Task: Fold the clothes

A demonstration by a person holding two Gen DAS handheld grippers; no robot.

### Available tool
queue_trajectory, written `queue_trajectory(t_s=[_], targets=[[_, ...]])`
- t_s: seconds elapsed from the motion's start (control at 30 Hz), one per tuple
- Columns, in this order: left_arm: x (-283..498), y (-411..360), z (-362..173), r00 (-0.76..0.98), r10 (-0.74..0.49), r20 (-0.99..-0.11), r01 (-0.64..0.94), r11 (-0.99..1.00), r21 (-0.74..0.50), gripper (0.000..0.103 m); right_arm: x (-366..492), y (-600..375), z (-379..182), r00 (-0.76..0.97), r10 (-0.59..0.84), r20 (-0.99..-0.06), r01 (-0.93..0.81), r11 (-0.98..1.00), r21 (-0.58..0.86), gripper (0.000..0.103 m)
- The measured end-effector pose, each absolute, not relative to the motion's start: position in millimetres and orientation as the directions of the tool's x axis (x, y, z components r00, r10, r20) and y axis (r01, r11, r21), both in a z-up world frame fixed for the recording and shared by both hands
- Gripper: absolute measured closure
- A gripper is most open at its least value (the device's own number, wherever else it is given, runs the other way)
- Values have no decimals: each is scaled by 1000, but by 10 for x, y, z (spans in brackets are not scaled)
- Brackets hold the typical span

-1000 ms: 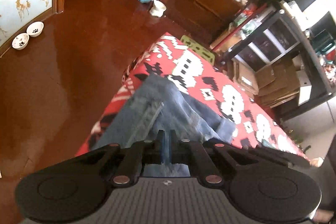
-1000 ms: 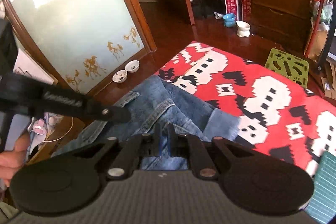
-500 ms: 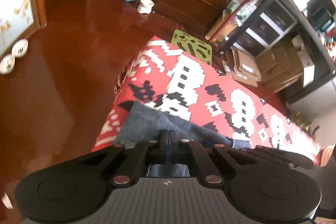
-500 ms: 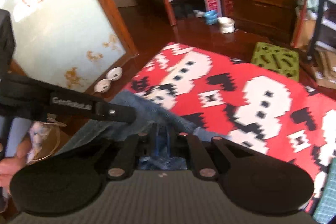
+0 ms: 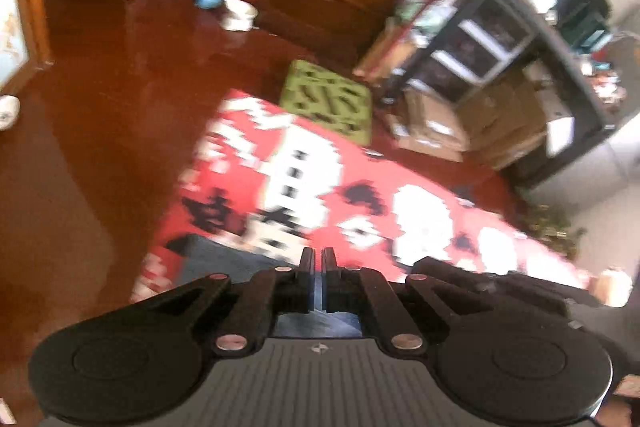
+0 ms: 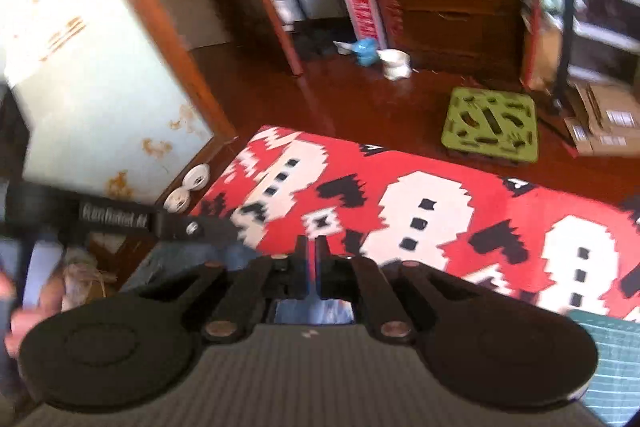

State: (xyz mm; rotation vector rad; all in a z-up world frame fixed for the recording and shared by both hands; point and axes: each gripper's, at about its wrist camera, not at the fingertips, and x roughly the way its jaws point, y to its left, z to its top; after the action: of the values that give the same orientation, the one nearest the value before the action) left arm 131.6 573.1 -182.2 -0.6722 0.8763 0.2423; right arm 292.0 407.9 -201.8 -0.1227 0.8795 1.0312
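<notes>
Blue jeans (image 5: 224,257) hang at the near edge of a table under a red, white and black patterned cloth (image 5: 328,187). My left gripper (image 5: 318,255) is shut on denim, which shows between and beneath its fingers. In the right wrist view my right gripper (image 6: 311,245) is likewise shut on the jeans (image 6: 176,259); most of the garment is hidden below both grippers. The left gripper's black body (image 6: 120,221) crosses the left side of that view, with a hand (image 6: 16,323) low at the left. The patterned cloth (image 6: 440,211) lies bare ahead.
A green perforated stool (image 6: 490,125) stands on the dark wooden floor beyond the table. Pet bowls (image 6: 188,187) sit by a frosted glass door (image 6: 88,99). A wooden cabinet (image 6: 452,11), shelves and cardboard boxes (image 5: 500,131) line the back. A teal mat (image 6: 612,367) lies at the right.
Both grippers have lifted and pulled the jeans back toward me. The denim that covered the near cloth a second ago now shows only as a strip near the fingers.
</notes>
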Motion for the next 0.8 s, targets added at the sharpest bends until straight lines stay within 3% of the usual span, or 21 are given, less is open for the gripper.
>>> queue_trajectory(t_s=[0.1, 0.37, 0.5, 0.63, 0.8], targets=[[1369, 5552, -1873, 613, -123, -781, -410, 795, -447, 100, 2878, 4106, -2110, 205, 677, -707, -803, 529, 274, 100], [1537, 5493, -2101, 607, -96, -789, -439, 787, -434, 100, 3035, 4207, -2275, 244, 624, -742, -758, 600, 256, 103], [1550, 5661, -1927, 632, -84, -770, -460, 759, -461, 100, 3245, 4169, -2214, 258, 634, -729, -675, 658, 334, 100], [1378, 5912, -1655, 672, -50, -739, -482, 728, -488, 100, 3079, 4236, -2007, 177, 712, -680, -775, 526, 349, 100], [1078, 6134, -1713, 617, -40, -786, -545, 698, -463, 100, 2861, 4508, -2090, 52, 716, -696, -837, 412, 361, 100]])
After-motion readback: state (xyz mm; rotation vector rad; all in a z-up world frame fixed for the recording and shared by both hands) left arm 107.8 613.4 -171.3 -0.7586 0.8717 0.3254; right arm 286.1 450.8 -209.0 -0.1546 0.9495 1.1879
